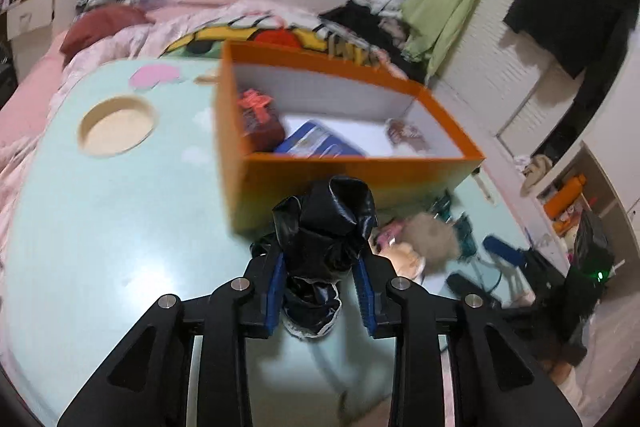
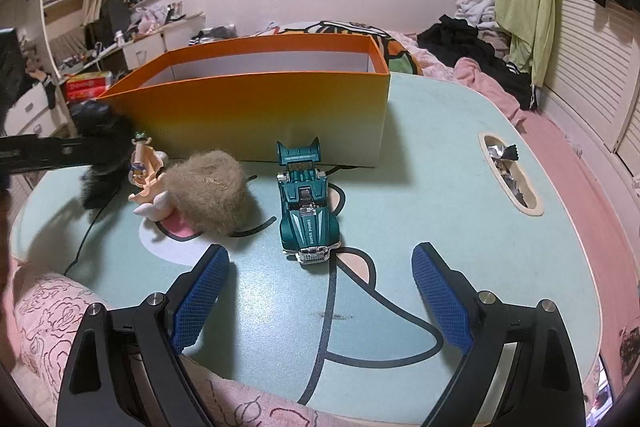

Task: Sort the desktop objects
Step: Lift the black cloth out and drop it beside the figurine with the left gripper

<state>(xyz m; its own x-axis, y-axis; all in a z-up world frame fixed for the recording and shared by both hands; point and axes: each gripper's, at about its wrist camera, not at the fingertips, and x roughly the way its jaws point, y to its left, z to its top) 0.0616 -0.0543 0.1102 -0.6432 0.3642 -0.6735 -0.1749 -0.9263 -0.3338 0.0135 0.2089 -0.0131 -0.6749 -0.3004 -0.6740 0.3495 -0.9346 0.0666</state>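
Left wrist view: the left gripper [image 1: 322, 281] pinches a crumpled bundle of glossy black plastic film [image 1: 326, 227] between its blue ribbed pads [image 1: 275, 291]; the bundle bulges above and hangs below the pads, clear of the pale mint bench [image 1: 100, 227]. Directly ahead stands the open orange cardboard box with white inner walls [image 1: 352, 171], already holding a dark red packet [image 1: 260, 121], a blue-and-white flat pack [image 1: 316, 143] and a small brown item [image 1: 406, 133] too blurred to identify.

Right wrist view: the right gripper [image 2: 320, 291] rests low over the bench with its jaws spread wide and nothing between them. Ahead of it lie a teal toy racing car [image 2: 308, 211], a tan fuzzy pouch [image 2: 212, 195] and a small pale figurine [image 2: 146, 171], the last two touching, all just in front of the box's near wall.

The step in hand is judged to be carrying the black bundle into the box. To do it well, the bundle should be lifted above the near rim before going forward, since its drooping lower part could catch on the cardboard edge and drag the light box. Release is best made over the bare white floor between the blue pack and the brown item, with the jaws opened fully so that the clinging film drops free. The toy car appears the readiest next pick for the right gripper.
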